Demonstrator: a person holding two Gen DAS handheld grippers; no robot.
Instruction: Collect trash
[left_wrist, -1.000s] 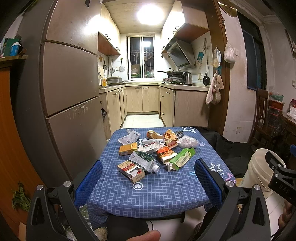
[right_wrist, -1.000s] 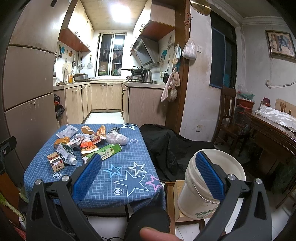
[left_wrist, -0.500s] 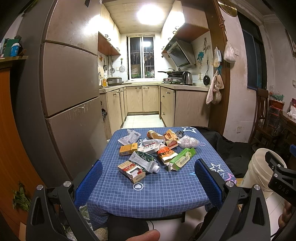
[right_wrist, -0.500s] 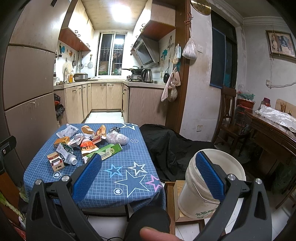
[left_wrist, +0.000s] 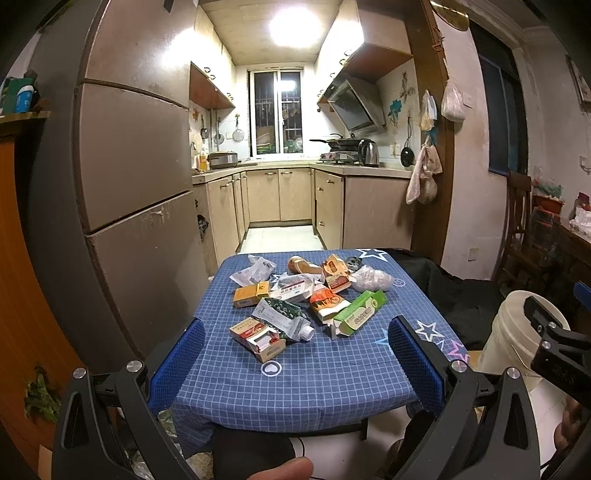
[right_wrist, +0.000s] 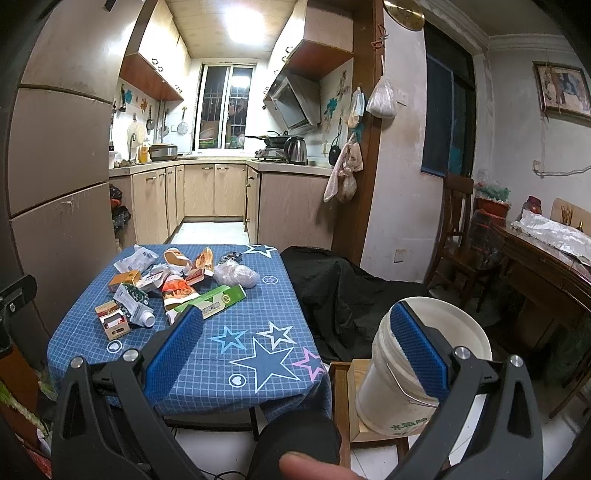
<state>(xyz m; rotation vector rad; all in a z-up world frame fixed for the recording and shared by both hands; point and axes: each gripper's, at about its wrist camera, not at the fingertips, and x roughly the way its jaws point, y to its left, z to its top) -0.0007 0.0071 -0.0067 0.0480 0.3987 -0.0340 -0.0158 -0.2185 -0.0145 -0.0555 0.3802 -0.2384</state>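
**Trash heaped on the blue table, both claws wide and empty**

Trash lies in one loose pile on the far half of the table, which wears a blue checked cloth printed with stars. I take that table as my landmark. Nearest its front edge sits a small red and white carton with its flap torn open. Touching that carton on the far side is a squeezed tube with a white cap. To the right of the tube, a long green box lies at a slant, and an orange packet rests against it. Further back I see a yellow box, a crumpled white wrapper and a clear plastic bag near the table's far right side.

My left gripper hangs in front of the table's near edge, its blue pads spread wide with nothing between them. My right gripper is off the table's right front corner, equally wide apart and holding nothing; its tip shows at the right margin of the left view.

A white bucket stands on a low wooden stand just beside the table's right front corner. A black cloth is draped beyond the table's right side.
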